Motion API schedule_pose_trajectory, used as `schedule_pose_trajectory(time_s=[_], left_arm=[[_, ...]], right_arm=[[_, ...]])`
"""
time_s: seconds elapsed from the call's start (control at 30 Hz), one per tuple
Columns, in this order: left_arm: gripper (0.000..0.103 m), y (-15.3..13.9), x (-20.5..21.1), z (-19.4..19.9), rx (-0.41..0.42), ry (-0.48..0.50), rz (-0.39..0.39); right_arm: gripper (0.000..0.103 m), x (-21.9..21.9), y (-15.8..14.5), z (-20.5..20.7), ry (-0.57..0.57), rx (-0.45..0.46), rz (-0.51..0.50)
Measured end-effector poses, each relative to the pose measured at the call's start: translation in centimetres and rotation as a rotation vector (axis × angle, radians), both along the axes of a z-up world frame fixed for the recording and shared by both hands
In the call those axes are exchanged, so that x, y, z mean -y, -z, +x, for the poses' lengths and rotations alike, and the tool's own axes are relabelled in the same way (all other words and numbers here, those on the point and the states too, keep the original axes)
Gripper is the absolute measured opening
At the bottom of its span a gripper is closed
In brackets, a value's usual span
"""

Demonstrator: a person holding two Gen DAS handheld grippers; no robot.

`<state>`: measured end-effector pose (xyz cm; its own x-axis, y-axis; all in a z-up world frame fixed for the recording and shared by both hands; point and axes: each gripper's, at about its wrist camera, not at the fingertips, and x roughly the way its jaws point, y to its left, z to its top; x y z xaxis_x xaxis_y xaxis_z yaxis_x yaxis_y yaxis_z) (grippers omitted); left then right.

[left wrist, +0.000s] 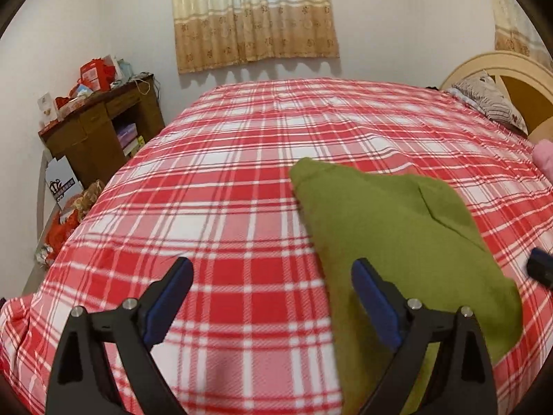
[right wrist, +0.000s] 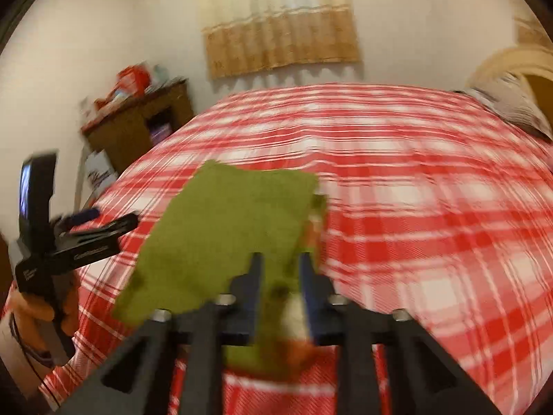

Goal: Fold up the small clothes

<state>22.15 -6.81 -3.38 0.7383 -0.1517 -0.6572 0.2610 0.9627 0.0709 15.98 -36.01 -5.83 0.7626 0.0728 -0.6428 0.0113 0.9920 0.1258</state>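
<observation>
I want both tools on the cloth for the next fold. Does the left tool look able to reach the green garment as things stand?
Probably yes. The left tool is open, and the green garment lies right at its right-hand finger on the plaid bedspread, nothing between.

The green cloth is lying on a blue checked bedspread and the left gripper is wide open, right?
Not quite. The bedspread is red and white checked, not blue, as the left wrist view shows. The rest holds: the green cloth lies on it, and the left gripper is wide open with nothing between its fingers.
</observation>
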Motion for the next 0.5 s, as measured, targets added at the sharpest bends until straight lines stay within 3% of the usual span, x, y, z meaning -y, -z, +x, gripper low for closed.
schedule_pose_trajectory(time_s=[0.13,0.17,0.3,0.4,0.5], left_arm=[[0.095,1.6,2.0,1.2,-0.041,-0.016,0.024],[0.095,2.1,2.5,1.3,-0.041,-0.019,0.031],[0.095,3.1,3.9,0.9,0.013,-0.017,0.053],[0.095,3.4,4.5,1.0,0.03,-0.03,0.068],[0.095,3.5,4.7,1.1,0.033,-0.043,0.061]], right_arm=[[0.018,-1.1,3.1,3.9,-0.005,-0.095,-0.093],[0.012,-0.7,4.2,4.6,0.028,-0.113,-0.133],[0.006,0.8,5.3,5.6,0.122,-0.08,-0.158],[0.006,0.6,5.4,5.8,0.134,-0.058,-0.19],[0.006,1.0,5.4,5.9,0.131,-0.047,-0.153]])
